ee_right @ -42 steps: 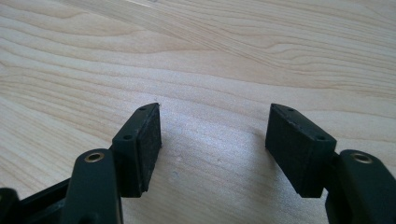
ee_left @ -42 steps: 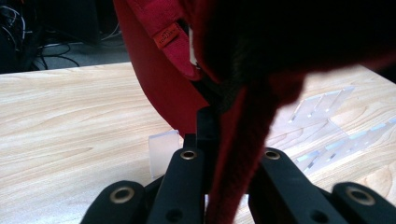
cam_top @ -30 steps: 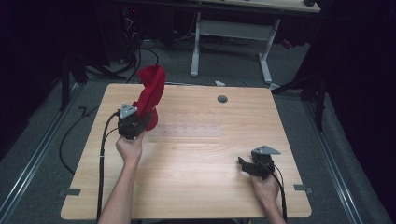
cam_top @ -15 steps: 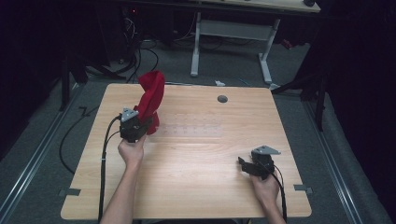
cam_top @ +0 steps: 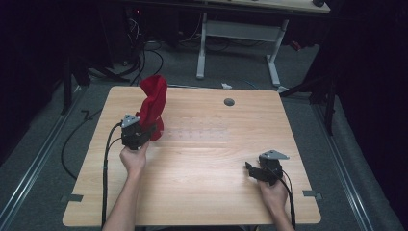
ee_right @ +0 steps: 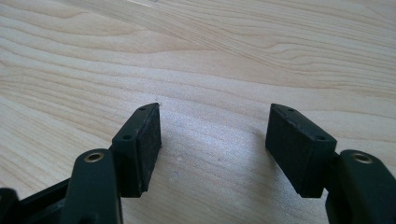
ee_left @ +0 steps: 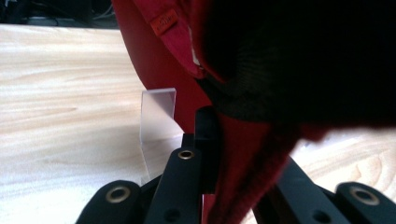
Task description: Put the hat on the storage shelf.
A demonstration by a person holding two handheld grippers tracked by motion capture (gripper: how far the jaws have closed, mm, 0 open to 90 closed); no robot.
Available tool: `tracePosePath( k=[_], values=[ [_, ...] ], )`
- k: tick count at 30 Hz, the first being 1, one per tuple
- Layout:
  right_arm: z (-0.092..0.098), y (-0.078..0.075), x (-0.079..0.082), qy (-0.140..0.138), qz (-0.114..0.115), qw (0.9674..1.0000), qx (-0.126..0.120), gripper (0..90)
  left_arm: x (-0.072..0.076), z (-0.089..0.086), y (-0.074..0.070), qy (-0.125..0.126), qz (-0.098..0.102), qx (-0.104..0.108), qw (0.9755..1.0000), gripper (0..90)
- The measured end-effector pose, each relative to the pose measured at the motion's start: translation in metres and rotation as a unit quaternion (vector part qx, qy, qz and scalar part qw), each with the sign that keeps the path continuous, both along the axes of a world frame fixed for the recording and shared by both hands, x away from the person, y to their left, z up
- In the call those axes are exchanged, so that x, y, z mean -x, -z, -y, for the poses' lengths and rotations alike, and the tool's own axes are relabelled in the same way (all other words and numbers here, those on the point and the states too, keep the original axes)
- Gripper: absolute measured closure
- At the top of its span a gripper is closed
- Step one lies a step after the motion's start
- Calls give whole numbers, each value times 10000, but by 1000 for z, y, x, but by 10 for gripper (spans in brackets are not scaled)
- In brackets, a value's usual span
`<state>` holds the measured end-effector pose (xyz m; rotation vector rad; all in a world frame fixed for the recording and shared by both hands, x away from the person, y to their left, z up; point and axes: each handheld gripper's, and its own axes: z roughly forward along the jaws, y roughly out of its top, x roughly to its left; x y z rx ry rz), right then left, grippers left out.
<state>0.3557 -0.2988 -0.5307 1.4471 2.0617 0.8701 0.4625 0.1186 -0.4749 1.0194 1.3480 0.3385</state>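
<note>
A red cloth (cam_top: 153,103) stands bunched upright over the far left part of the wooden table (cam_top: 202,197). My left gripper (cam_top: 146,131) is shut on its lower part. In the left gripper view the left gripper (ee_left: 219,128) pinches a red fold, and the red cloth (ee_left: 154,60) with its dark lining hides most of what lies beyond. My right gripper (cam_top: 250,168) rests near the table's front right and points left. In its own view the right gripper (ee_right: 215,140) is open, with bare wood between its pads.
A clear plastic piece (ee_left: 159,114) stands on the table just beyond the left jaws. A grey round cap (cam_top: 229,102) sits in the table's far middle. Another desk's white legs (cam_top: 202,48) and cables (cam_top: 144,53) lie on the floor behind.
The red cloth's raised top has closed from a curled shape into a narrower upright bunch, and the left gripper has shifted slightly. The right gripper has not moved.
</note>
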Motion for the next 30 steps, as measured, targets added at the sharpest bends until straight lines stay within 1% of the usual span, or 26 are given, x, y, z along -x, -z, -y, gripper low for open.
tracePosePath(
  k=[2,3,6,9,10,11,12,14,15,16,18,19,22,23,26,28,30],
  values=[
    [0,0,0,-1,2,10000,2,361,2,-2,0,45,-62,-105,9999,830],
    [0,0,0,-1,2,10000,2,361,2,-2,0,45,-62,-105,9999,824],
    [0,0,0,0,0,10000,-1,361,4,-4,-2,45,-154,-134,9998,789],
    [0,0,0,0,-2,10000,-2,361,6,-7,-1,43,-181,-112,9998,762],
    [0,0,0,0,0,10000,-1,361,7,-8,-1,41,-192,-84,9998,714],
    [0,0,0,0,0,10000,-1,361,8,-9,0,38,-211,-105,9997,714],
    [0,0,0,-2,1,10000,2,361,10,-9,1,34,-231,-118,9997,691],
    [0,0,0,0,-1,10000,-1,361,13,-11,2,41,-255,-113,9996,620],
    [0,0,0,0,-1,10000,-1,361,15,-11,3,48,-275,-136,9995,620],
    [0,0,0,-3,2,10000,2,361,18,-11,3,88,-307,-241,9992,561],
    [0,0,0,-1,0,10000,0,361,19,-10,2,128,-282,-242,9992,548],
    [0,0,0,-2,2,10000,2,361,23,-9,-1,177,-251,-289,9991,534],
    [0,0,0,-2,2,10000,1,361,26,-8,-3,231,-234,-295,9990,509],
    [0,0,0,-3,2,10000,3,361,27,-7,-3,233,-237,-318,9989,483],
    [0,0,0,-1,-1,10000,0,360,33,-4,-6,291,-201,-390,9986,465],
    [0,0,0,-1,-1,10000,-1,361,39,-3,-8,321,-162,-356,9987,449],
    [0,0,0,-2,2,10000,2,361,42,-3,-8,317,-175,-365,9987,443]
  ],
)
